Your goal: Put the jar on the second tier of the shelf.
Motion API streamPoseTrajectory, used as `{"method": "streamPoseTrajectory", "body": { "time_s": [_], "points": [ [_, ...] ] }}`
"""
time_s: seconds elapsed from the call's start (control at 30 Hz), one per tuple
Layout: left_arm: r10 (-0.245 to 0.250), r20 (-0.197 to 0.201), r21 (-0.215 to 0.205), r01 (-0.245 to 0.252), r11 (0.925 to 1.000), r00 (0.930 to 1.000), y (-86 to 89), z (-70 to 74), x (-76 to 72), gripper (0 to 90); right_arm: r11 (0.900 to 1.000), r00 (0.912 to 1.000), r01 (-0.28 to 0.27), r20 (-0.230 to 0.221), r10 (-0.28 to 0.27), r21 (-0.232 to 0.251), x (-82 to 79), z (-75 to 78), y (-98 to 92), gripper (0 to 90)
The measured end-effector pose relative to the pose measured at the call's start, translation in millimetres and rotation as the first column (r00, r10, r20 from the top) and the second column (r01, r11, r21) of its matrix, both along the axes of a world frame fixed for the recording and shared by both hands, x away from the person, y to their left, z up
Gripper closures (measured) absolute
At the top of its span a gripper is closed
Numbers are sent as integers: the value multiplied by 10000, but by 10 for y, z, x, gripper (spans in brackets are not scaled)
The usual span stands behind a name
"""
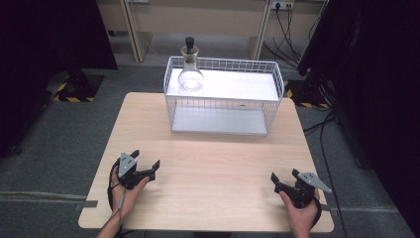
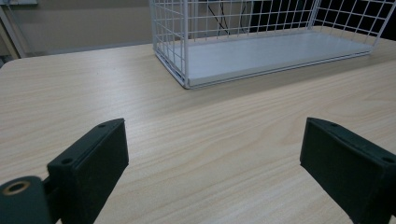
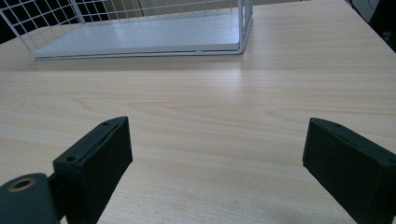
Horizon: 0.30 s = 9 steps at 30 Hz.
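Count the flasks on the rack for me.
1. The flask stands at the left end of the rack's top shelf, stopper in. The lower shelf looks bare.

Glass flask stands on wire rack; 2 grippers rest apart.

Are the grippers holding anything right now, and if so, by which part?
Nothing is held. The left gripper and right gripper both rest open on the table.

Your light wooden table stands on grey carpet; beige desks line the far wall, with dark curtains at both sides.
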<state>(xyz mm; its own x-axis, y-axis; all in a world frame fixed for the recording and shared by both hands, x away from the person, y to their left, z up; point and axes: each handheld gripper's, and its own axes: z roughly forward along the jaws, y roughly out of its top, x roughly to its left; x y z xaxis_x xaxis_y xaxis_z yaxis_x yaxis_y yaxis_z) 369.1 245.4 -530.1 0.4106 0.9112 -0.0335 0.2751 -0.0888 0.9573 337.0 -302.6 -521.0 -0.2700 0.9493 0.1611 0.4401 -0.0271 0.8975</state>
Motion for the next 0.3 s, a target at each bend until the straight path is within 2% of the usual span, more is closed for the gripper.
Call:
{"method": "streamPoseTrajectory", "body": {
  "time_s": [0.3],
  "points": [
    [-50, -34, 19, 50, 10000, 10000, -3, 1, -1, 77, 10000, 10000, 35, -4, -35, 84, -4, -1, -3, 85]
  ]
}}
